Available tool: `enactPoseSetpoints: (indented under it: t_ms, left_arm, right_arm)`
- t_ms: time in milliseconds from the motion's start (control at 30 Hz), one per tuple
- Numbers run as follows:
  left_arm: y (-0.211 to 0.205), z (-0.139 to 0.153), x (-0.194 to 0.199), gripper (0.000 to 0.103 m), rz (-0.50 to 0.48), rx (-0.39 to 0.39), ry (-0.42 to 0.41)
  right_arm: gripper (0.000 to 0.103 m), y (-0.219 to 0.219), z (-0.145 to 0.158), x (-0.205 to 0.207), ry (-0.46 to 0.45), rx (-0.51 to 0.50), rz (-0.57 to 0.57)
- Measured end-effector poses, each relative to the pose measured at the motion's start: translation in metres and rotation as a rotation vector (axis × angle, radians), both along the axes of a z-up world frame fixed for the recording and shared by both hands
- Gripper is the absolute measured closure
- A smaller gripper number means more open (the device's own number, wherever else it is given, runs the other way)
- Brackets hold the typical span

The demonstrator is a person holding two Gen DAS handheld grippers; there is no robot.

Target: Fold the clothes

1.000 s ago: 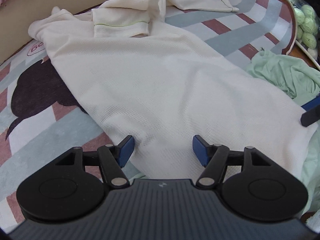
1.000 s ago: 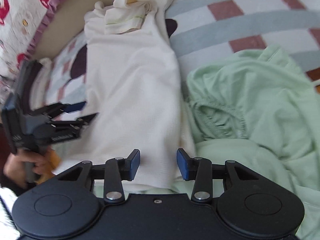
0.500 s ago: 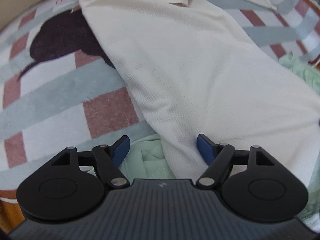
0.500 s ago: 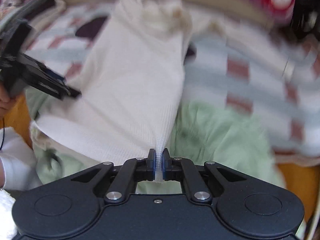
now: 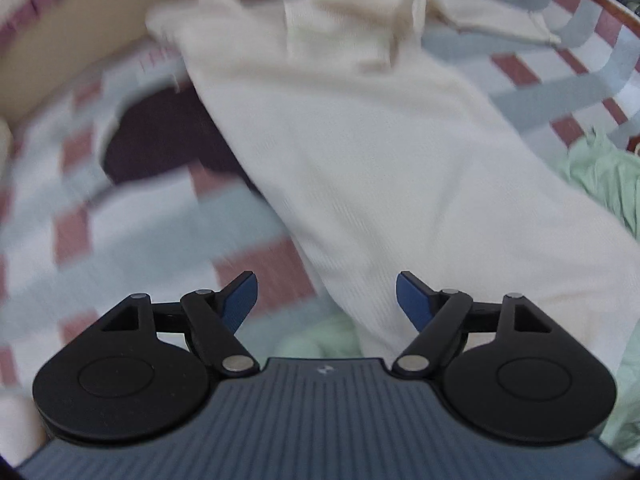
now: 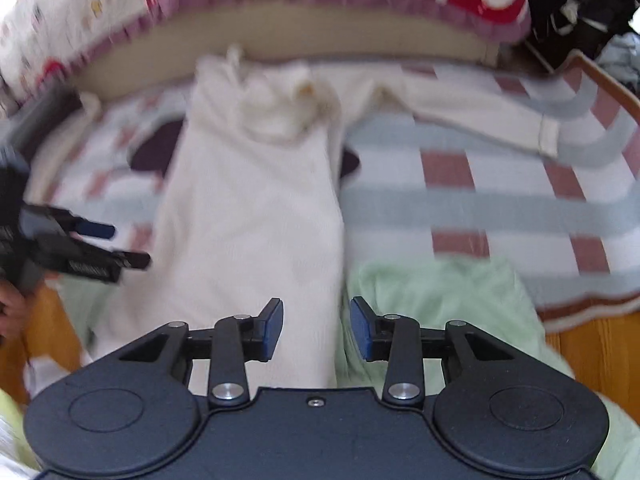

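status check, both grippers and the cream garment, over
Left gripper open, empty. Right gripper just reopened, cream garment between fingers, not pinched. Green garment bunched alongside.

cream garment [image 5: 360, 152] | spread lengthwise on striped blanket | green garment [image 6: 432, 300] beside, crumpled

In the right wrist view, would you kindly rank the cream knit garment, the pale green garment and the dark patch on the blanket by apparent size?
1. Cream knit garment, largest.
2. Pale green garment, though it is nearer the camera and partly hidden, so unsure.
3. Dark patch, smallest, mostly covered.
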State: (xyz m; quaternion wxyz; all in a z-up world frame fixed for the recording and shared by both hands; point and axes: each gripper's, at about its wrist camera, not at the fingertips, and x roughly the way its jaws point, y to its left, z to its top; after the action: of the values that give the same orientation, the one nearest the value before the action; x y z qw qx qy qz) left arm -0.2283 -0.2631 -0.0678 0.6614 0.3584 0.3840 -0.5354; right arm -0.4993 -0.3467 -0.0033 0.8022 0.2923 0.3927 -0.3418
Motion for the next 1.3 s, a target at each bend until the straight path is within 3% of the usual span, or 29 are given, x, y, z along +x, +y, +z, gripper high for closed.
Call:
enactPoseSetpoints:
  t_ms: [133, 167, 300, 400, 433, 567, 700, 833, 967, 1033, 1100, 1200, 1300]
  left_arm:
    - [-0.021, 0.029, 0.029, 0.027, 0.076, -0.043, -0.04]
    - [-0.027, 0.038, 0.038, 0.027, 0.094, -0.071, -0.035]
    - [-0.047, 0.062, 0.07, 0.027, 0.182, -0.128, 0.035]
    - [-0.056, 0.074, 0.085, 0.027, 0.254, -0.131, 0.03]
    - [-0.06, 0.077, 0.088, 0.026, 0.277, -0.127, 0.018]
    - [-0.067, 0.078, 0.095, 0.025, 0.338, -0.137, 0.01]
    - [-0.077, 0.07, 0.099, 0.028, 0.364, -0.153, 0.021]
    - [-0.089, 0.07, 0.106, 0.029, 0.381, -0.211, 0.012]
    - [-0.111, 0.06, 0.113, 0.029, 0.385, -0.217, -0.006]
    - [-0.122, 0.053, 0.119, 0.033, 0.39, -0.207, 0.006]
    - [-0.13, 0.045, 0.124, 0.041, 0.391, -0.192, 0.002]
    - [-0.142, 0.035, 0.13, 0.062, 0.39, -0.168, -0.007]
    - [-0.152, 0.027, 0.136, 0.066, 0.379, -0.178, 0.03]
  right_arm:
    - [0.061, -0.051, 0.06, -0.012, -0.298, 0.23, 0.035]
    - [0.061, -0.062, 0.079, -0.012, -0.323, 0.252, 0.052]
    - [0.059, -0.106, 0.174, 0.003, -0.303, 0.208, 0.101]
    - [0.058, -0.145, 0.241, 0.015, -0.402, 0.337, 0.176]
    - [0.058, -0.15, 0.263, 0.022, -0.412, 0.337, 0.228]
    - [0.047, -0.16, 0.346, 0.058, -0.356, 0.216, 0.439]
    - [0.051, -0.195, 0.37, 0.102, -0.221, 0.124, 0.36]
    - [0.053, -0.242, 0.394, 0.147, -0.347, 0.147, 0.372]
    - [0.051, -0.257, 0.344, 0.192, -0.348, 0.076, 0.46]
    - [0.052, -0.26, 0.278, 0.213, -0.323, 0.074, 0.473]
    - [0.052, -0.25, 0.202, 0.237, -0.225, -0.015, 0.509]
    - [0.052, -0.241, 0.092, 0.27, -0.087, -0.093, 0.541]
    - [0.06, -0.255, 0.012, 0.279, -0.077, 0.061, 0.462]
